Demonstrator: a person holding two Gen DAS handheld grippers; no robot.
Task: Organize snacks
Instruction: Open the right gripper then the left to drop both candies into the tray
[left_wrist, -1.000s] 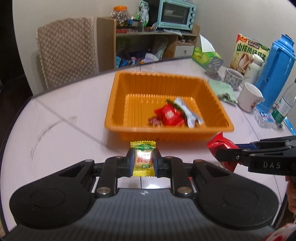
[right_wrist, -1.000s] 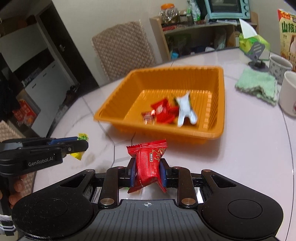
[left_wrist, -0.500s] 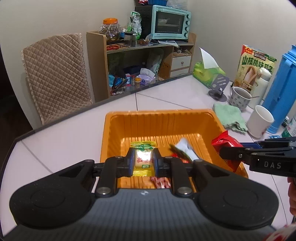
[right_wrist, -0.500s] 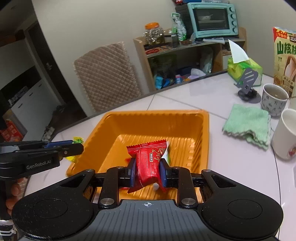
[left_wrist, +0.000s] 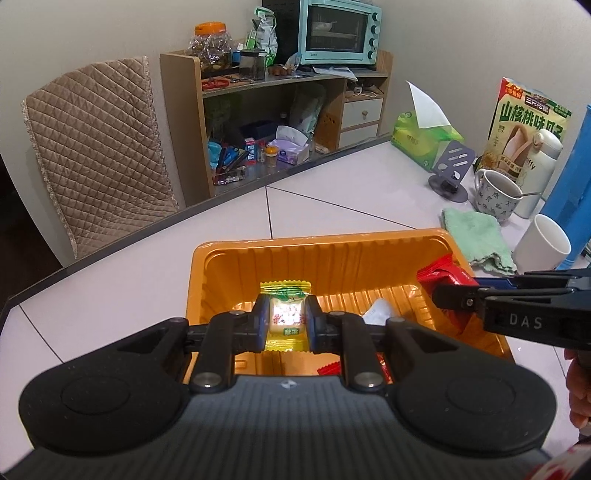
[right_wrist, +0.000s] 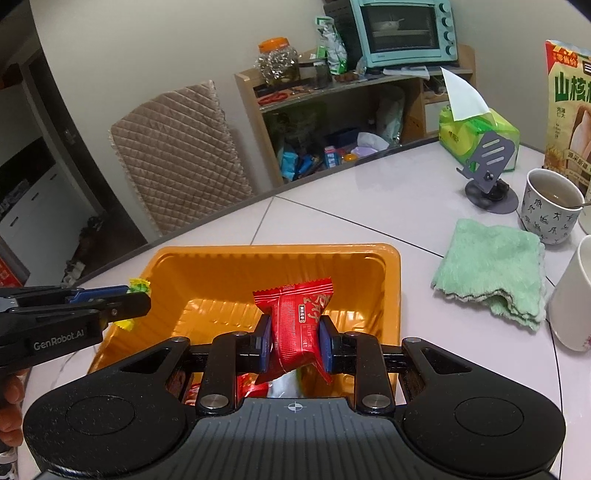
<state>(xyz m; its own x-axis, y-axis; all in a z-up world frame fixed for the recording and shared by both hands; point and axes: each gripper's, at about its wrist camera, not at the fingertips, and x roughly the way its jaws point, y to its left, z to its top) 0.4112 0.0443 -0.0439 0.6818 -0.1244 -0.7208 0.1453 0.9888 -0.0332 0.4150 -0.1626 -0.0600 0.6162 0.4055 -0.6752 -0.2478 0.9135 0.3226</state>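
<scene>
Table (left_wrist: 110, 295), pale and glossy, fills the middle of both views. Low in each frame sits the ribbed orange plastic tray (left_wrist: 332, 258), already holding a few crinkly wrapped snacks (left_wrist: 380, 312). Above it, the left gripper (left_wrist: 286, 319) pinches a small yellow candy (left_wrist: 285, 295) and the right gripper (right_wrist: 294, 341) clamps a red foil packet (right_wrist: 295, 317). Both seem ready to drop; releasing looks like what remains.
</scene>
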